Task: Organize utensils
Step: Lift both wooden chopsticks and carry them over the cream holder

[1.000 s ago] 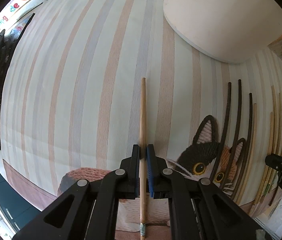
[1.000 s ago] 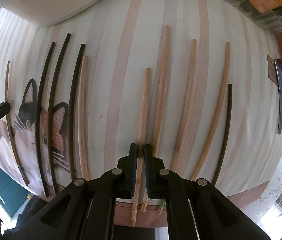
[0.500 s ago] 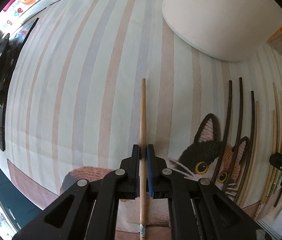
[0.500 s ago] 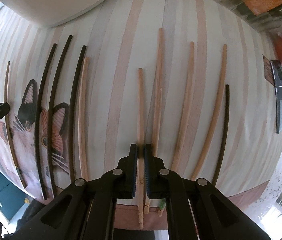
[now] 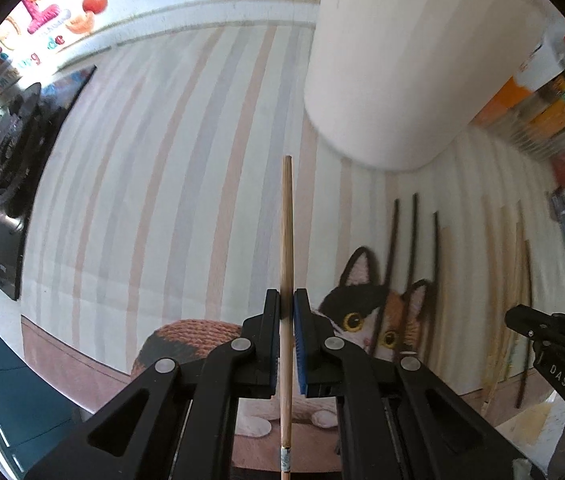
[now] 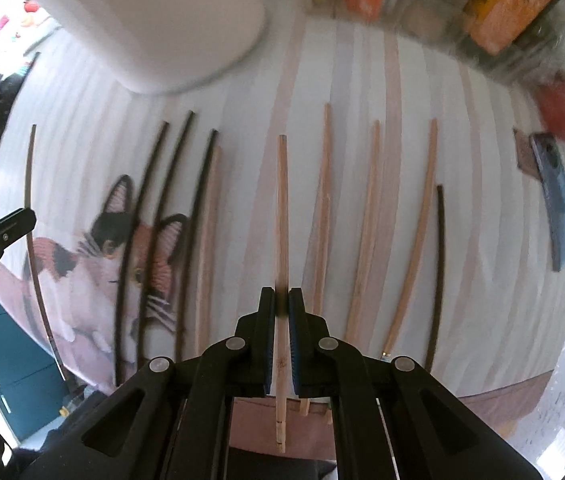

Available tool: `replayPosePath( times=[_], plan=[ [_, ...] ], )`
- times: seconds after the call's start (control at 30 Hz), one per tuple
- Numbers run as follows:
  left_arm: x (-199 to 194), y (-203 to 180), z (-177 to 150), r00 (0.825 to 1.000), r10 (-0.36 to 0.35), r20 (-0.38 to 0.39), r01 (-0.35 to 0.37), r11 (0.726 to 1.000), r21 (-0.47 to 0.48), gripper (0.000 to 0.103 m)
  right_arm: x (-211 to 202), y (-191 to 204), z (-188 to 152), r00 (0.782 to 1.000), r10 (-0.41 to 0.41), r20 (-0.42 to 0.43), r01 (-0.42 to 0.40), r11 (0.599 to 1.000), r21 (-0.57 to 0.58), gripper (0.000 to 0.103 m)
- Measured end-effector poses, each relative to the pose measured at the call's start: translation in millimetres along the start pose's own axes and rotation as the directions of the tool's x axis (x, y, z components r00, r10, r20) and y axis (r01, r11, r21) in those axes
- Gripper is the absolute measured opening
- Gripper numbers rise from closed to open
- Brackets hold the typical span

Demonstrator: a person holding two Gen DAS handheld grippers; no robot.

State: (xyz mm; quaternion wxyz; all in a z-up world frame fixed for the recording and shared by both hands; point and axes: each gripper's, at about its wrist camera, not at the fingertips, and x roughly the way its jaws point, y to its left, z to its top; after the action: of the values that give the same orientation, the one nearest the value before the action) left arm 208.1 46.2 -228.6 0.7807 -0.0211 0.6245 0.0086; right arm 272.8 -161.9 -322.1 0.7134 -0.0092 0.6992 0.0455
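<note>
My left gripper point(image 5: 287, 304) is shut on a light wooden chopstick point(image 5: 285, 232) and holds it above the striped cat-print mat point(image 5: 154, 200). My right gripper point(image 6: 281, 304) is shut on another light wooden chopstick point(image 6: 281, 208), lifted off the mat point(image 6: 242, 160). Under it lie several light chopsticks point(image 6: 368, 220) to the right, one dark chopstick point(image 6: 438, 272) at the far right, and three dark chopsticks point(image 6: 154, 220) with a light one point(image 6: 208, 240) across the cat picture. The right gripper's tip point(image 5: 542, 328) shows at the left view's right edge.
A tall white cylindrical container point(image 5: 382, 60) stands at the back of the mat, also in the right wrist view as the container point(image 6: 154, 12). Orange boxes point(image 6: 506, 8) and a red thing point(image 6: 558, 104) sit at the back right. A blue flat device point(image 6: 554, 200) lies right. A dark stove point(image 5: 2, 160) is at the left.
Both grippers rose from the mat, each carrying its chopstick up. The right chopstick came away from its neighbours. The views now take in more of the container and the background.
</note>
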Motion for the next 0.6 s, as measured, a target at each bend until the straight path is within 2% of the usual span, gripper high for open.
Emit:
replayPosePath(
  times=[0.17, 0.27, 0.33, 0.4, 0.6],
  plan=[
    [-47, 0, 11, 0.994, -0.033, 0.109, 0.034, 0.999, -0.012, 0.004, -44, 2, -13, 0.994, 0.026, 0.102, -0.024, 0.999, -0.022, 0.007],
    [-83, 1, 20, 0.98, -0.062, 0.188, 0.066, 0.998, -0.015, 0.004, -78, 0, -8, 0.984, 0.049, 0.17, -0.044, 0.999, -0.028, 0.007],
    [-109, 2, 28, 0.965, -0.089, 0.246, 0.096, 0.995, -0.018, 0.004, -108, -2, -4, 0.97, 0.072, 0.23, -0.068, 0.997, -0.025, 0.007],
    [-136, 3, 39, 0.943, -0.125, 0.308, 0.135, 0.991, -0.013, 0.004, -128, -3, 6, 0.957, 0.09, 0.276, -0.088, 0.996, -0.021, 0.007],
    [-209, 8, 87, 0.862, -0.196, 0.467, 0.211, 0.977, 0.02, 0.004, -208, -7, 43, 0.88, 0.154, 0.45, -0.167, 0.986, -0.01, 0.007]
  ],
)
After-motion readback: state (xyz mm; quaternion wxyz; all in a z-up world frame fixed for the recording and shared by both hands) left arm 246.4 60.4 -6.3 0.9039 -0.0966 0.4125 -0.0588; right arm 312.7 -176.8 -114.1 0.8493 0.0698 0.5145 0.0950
